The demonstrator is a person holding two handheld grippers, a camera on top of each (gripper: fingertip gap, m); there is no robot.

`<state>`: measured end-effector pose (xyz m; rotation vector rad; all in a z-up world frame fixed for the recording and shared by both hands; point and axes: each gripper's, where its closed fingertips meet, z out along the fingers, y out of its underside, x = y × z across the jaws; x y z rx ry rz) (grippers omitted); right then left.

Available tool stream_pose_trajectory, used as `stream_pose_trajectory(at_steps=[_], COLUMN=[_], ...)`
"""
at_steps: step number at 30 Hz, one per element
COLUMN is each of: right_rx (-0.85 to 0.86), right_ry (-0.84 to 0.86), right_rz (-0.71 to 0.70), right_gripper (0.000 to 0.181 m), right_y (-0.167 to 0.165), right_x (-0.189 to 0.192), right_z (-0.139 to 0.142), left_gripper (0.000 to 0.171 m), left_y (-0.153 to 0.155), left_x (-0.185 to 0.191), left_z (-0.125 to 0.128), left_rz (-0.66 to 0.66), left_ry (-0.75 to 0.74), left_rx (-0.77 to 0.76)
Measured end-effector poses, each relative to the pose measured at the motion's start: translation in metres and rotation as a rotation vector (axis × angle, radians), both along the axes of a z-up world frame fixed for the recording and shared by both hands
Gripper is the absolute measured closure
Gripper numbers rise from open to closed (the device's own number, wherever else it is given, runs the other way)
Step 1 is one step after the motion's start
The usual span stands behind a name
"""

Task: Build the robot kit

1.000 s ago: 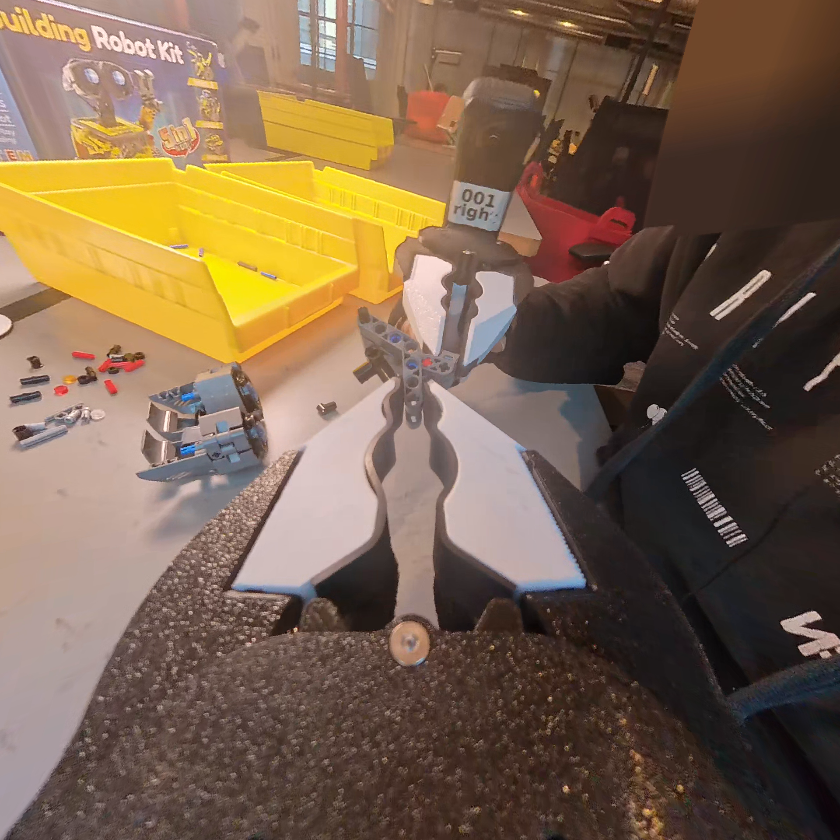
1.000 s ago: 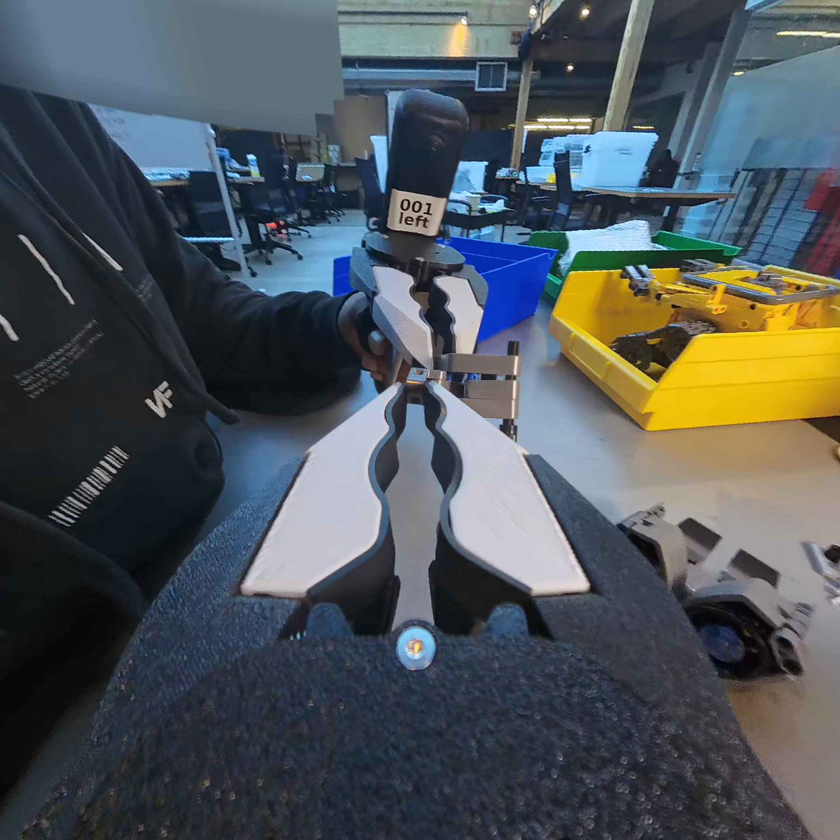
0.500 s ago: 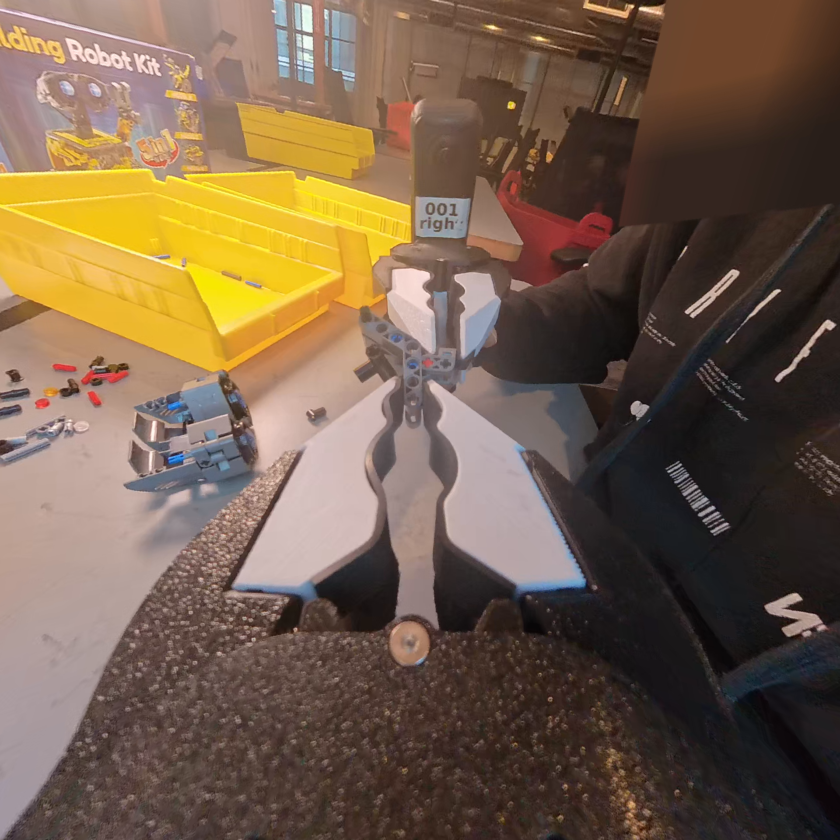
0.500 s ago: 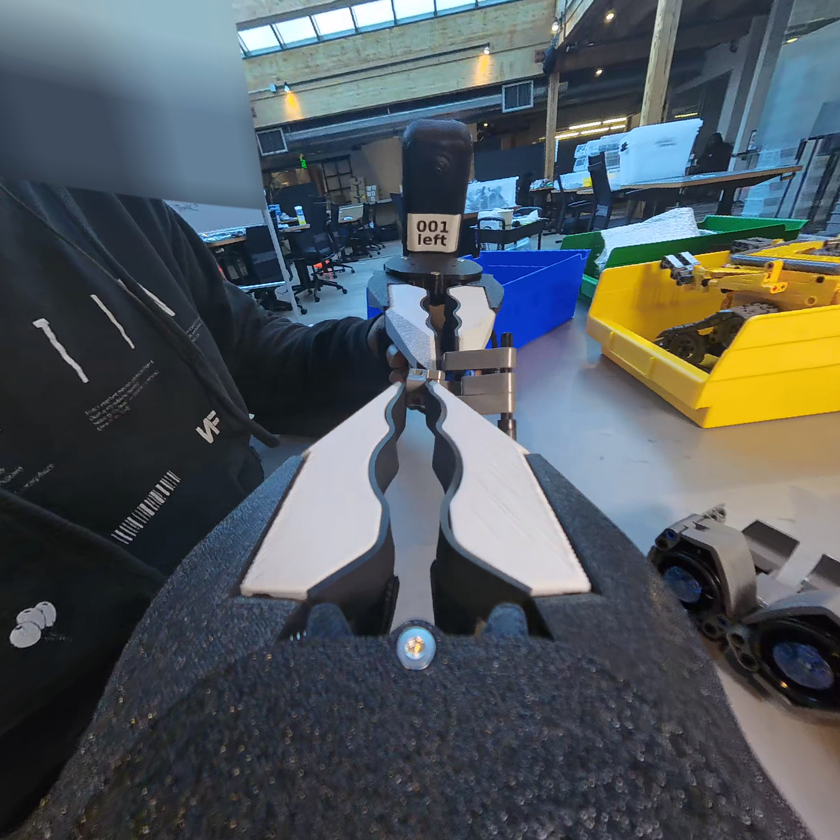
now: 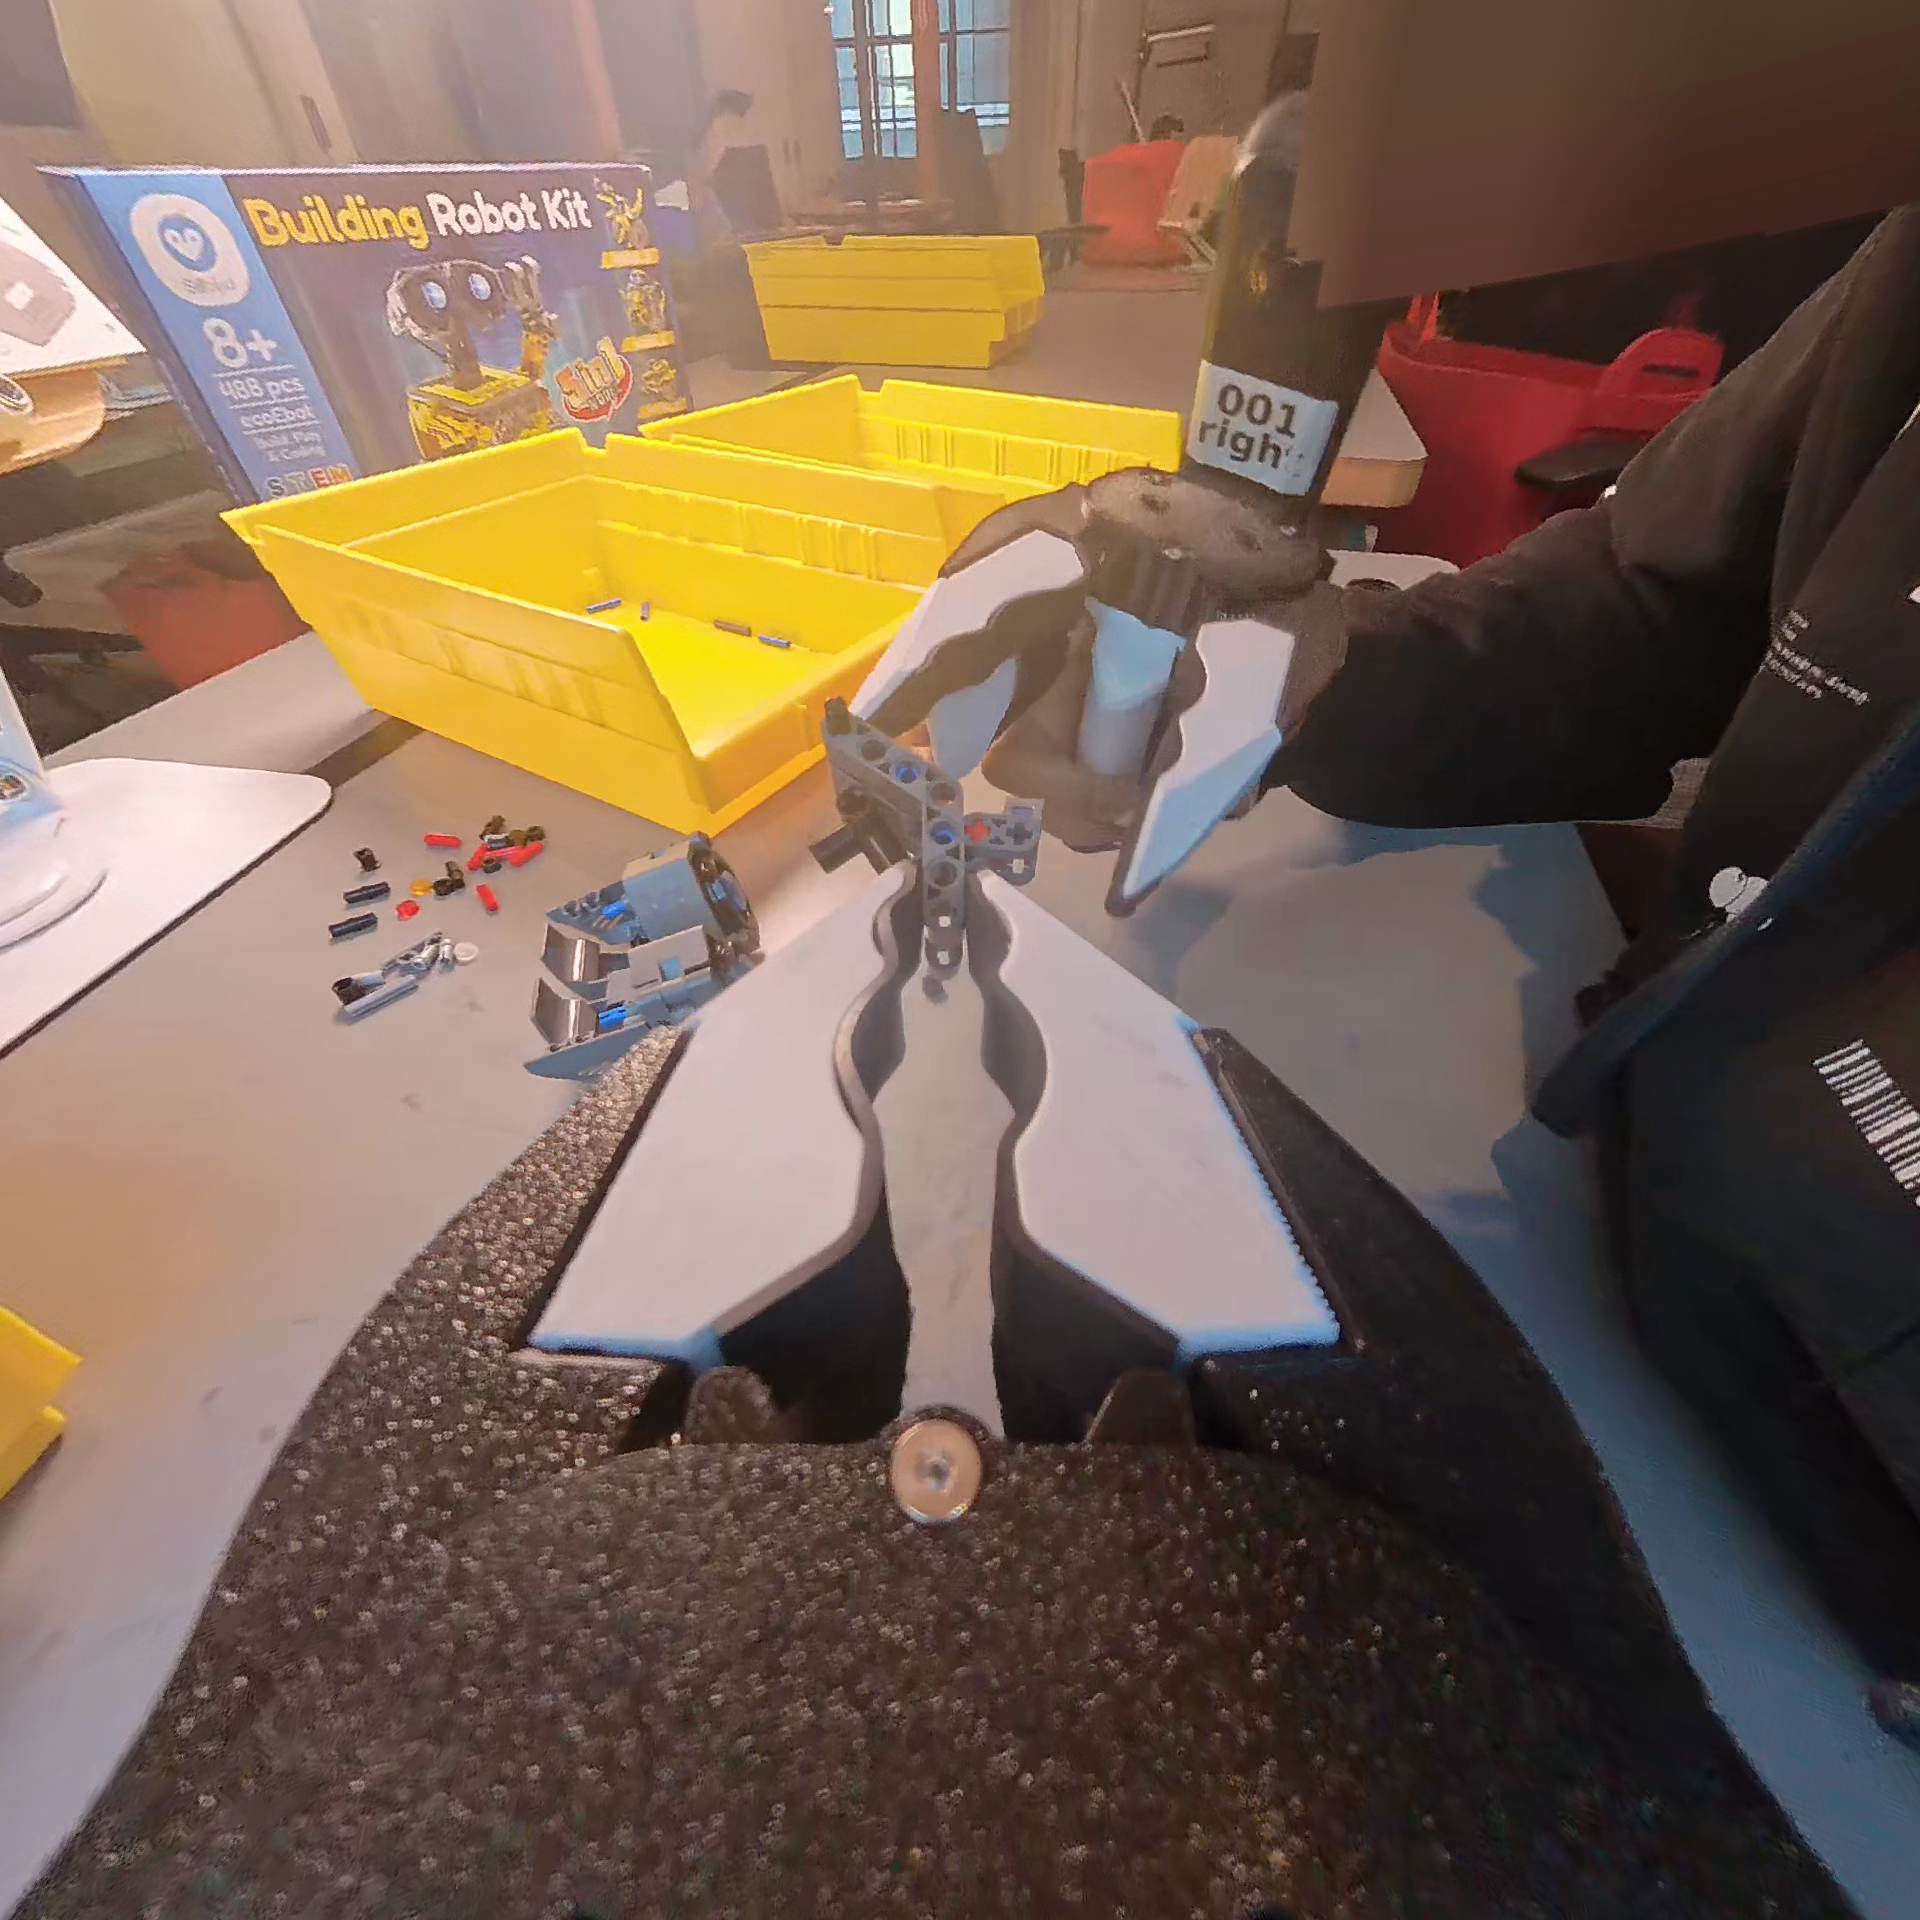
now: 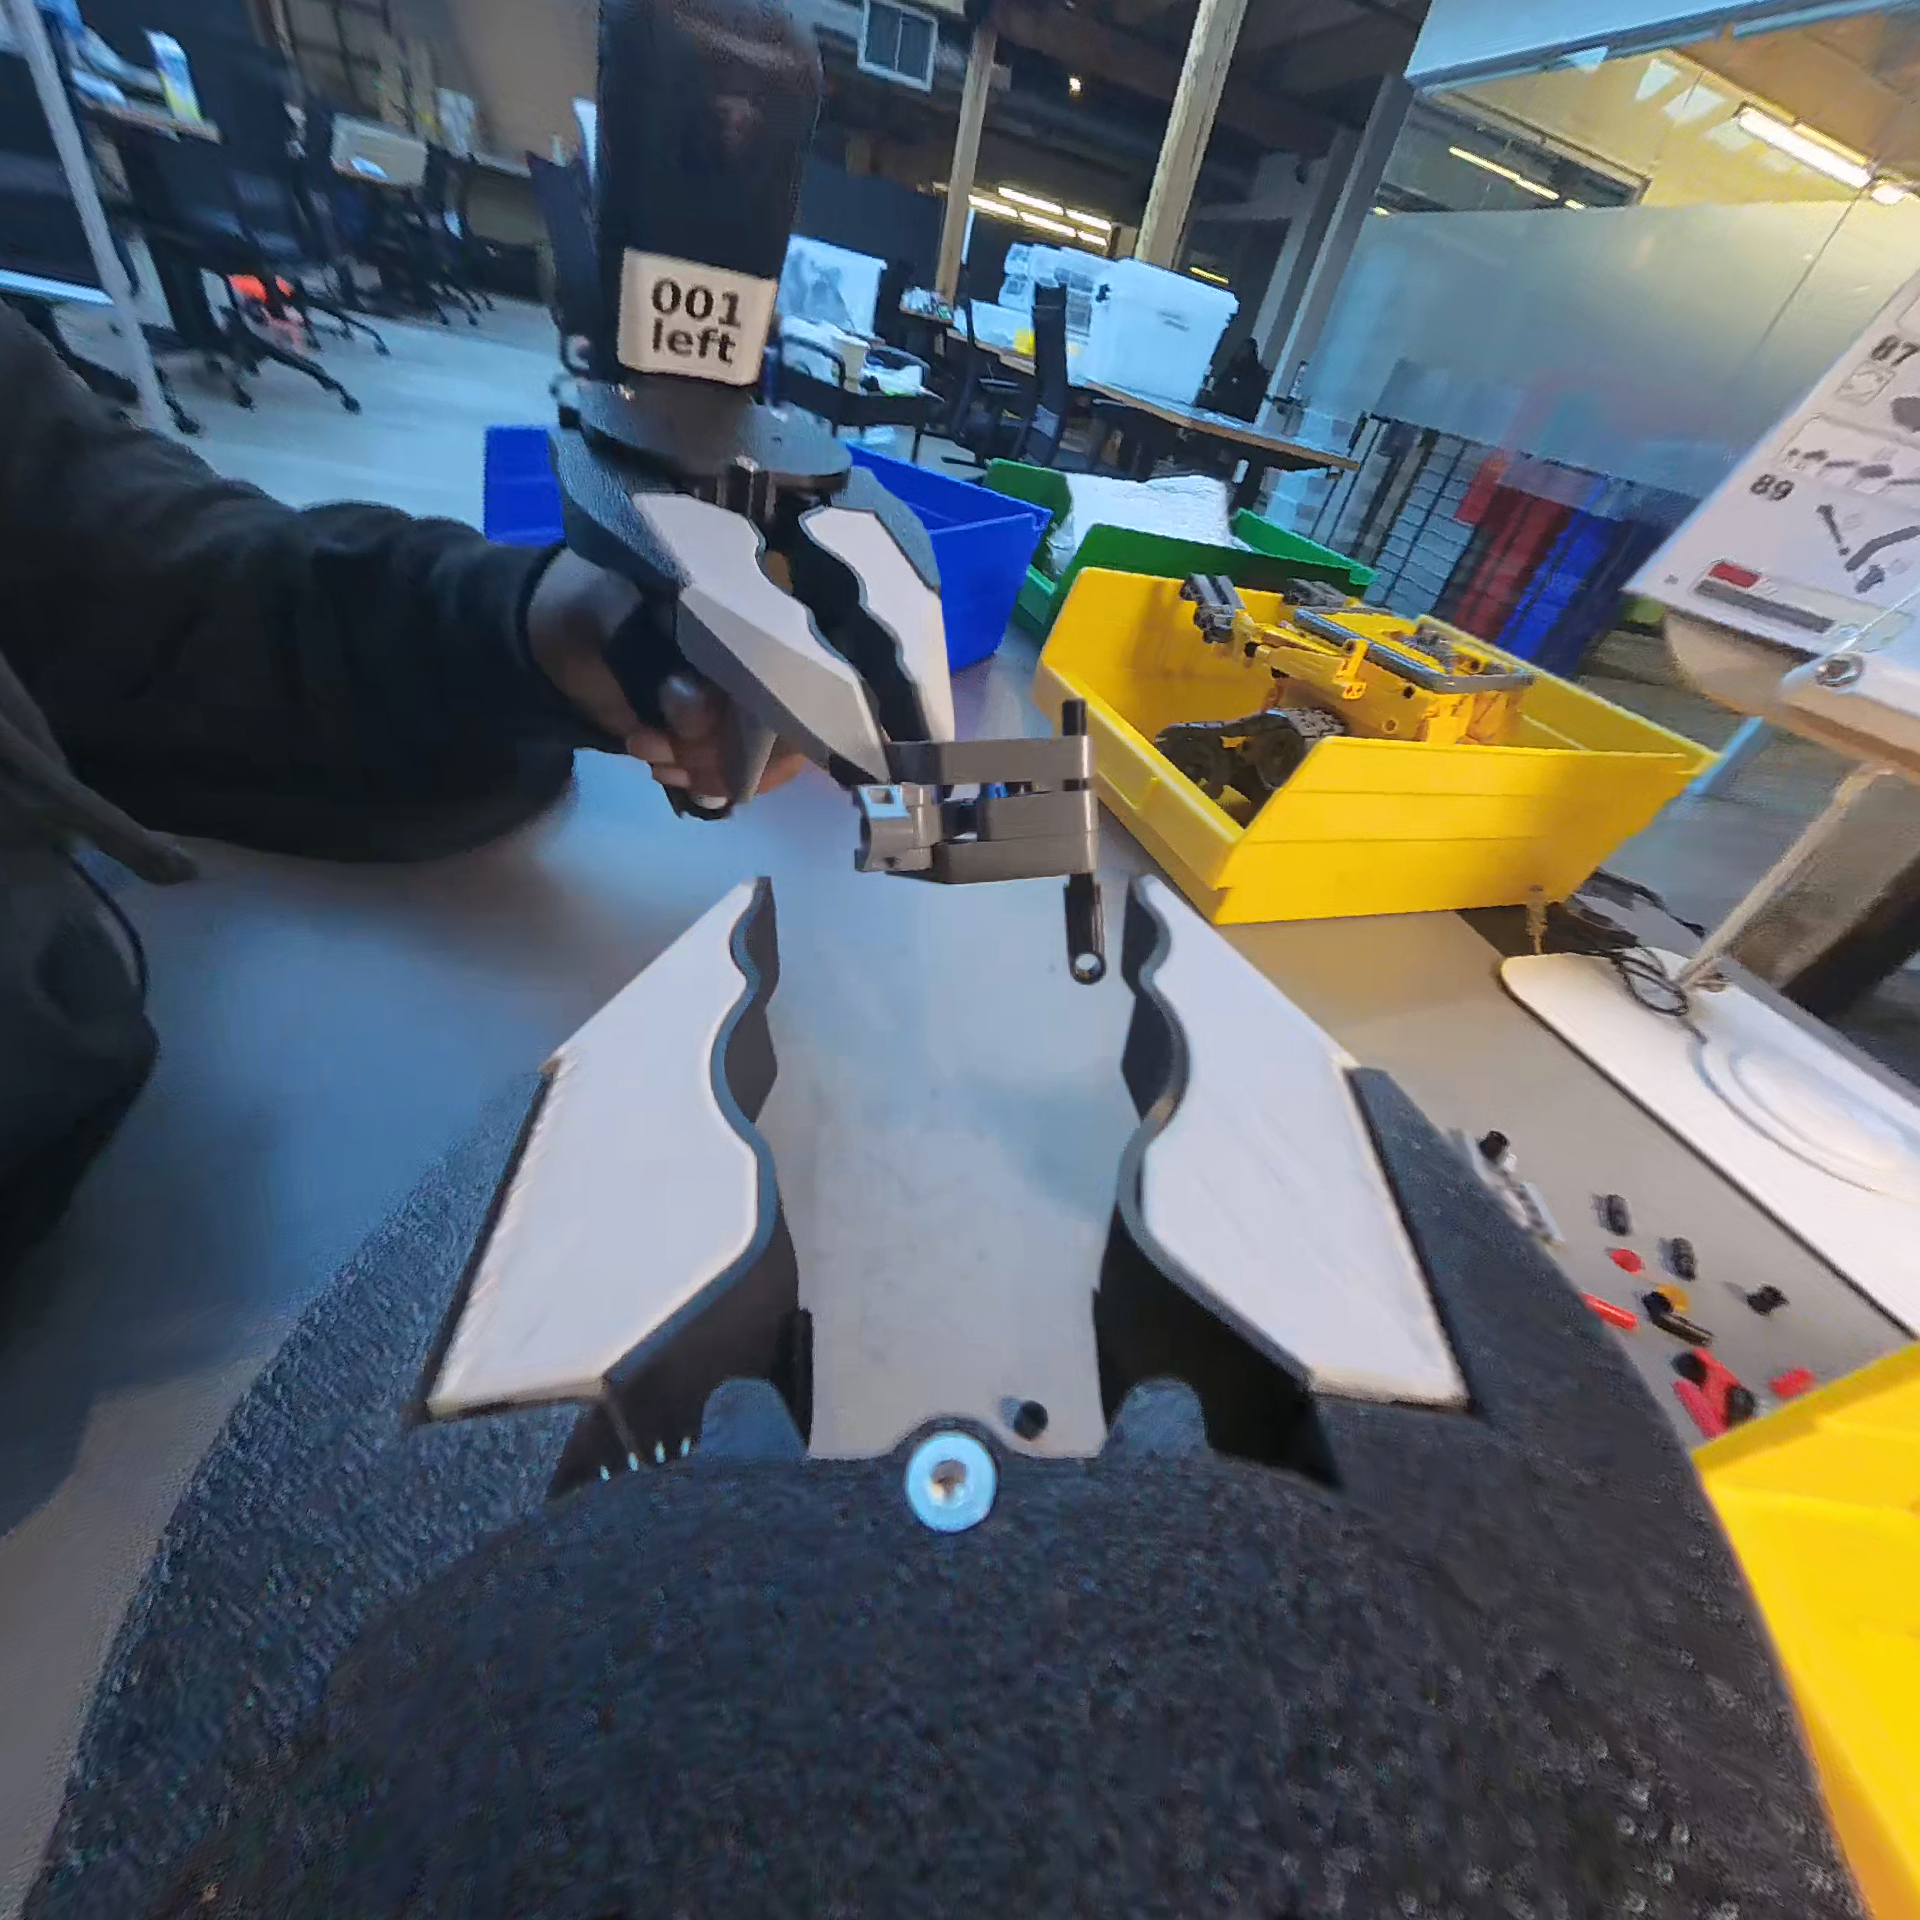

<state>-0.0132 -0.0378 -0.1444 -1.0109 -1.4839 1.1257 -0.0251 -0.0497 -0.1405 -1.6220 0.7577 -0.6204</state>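
My left gripper (image 5: 943,896) is shut on a grey beam assembly (image 5: 928,795) with blue and red pins and holds it up above the table. My right gripper (image 6: 951,896) is open and empty, its fingertips a little short of the assembly (image 6: 992,821). In the left wrist view the right gripper (image 5: 997,810) stands just behind the assembly with one fingertip (image 5: 883,707) next to the beam's top. In the right wrist view the left gripper (image 6: 881,764) pinches one end of the assembly, and a black axle (image 6: 1081,914) hangs from it.
A grey wheel sub-assembly (image 5: 644,940) and loose small pins (image 5: 447,873) lie on the grey table (image 5: 208,1143). Yellow bins (image 5: 582,623) and a kit box (image 5: 416,332) stand behind. A yellow bin with a model (image 6: 1351,748), blue bin (image 6: 956,561) and instruction sheet (image 6: 1808,499) stand right. My two grippers' fingertips are within a few centimetres of each other.
My right gripper has opened, let go of the grey assembly and drawn back a little. My left gripper still holds it and both views have swung to the side.
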Motion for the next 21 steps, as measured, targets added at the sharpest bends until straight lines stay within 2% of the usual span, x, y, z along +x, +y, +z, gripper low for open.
stream_pose_trajectory(at_steps=[5,9,13,21], right_rx=[0.142,0.13,0.141,0.11], right_ry=[0.001,0.035,0.026,0.08], right_rz=[-0.125,-0.187,-0.179,-0.144], right_gripper=[0.116,0.13,0.133,0.135], right_y=[0.004,0.013,0.012,0.004], right_x=[-0.013,-0.012,-0.01,-0.005], right_z=[-0.001,0.008,0.008,0.024], left_gripper=[0.165,0.165,0.165,0.165], left_y=[0.007,0.01,0.012,0.007], left_x=[0.002,0.007,0.007,0.008], left_z=[0.005,0.006,0.006,0.02], left_rz=[0.007,-0.036,-0.096,-0.309], left_ry=[-0.213,-0.43,-0.631,-1.01], left_rx=[-0.107,-0.241,-0.369,-0.546])
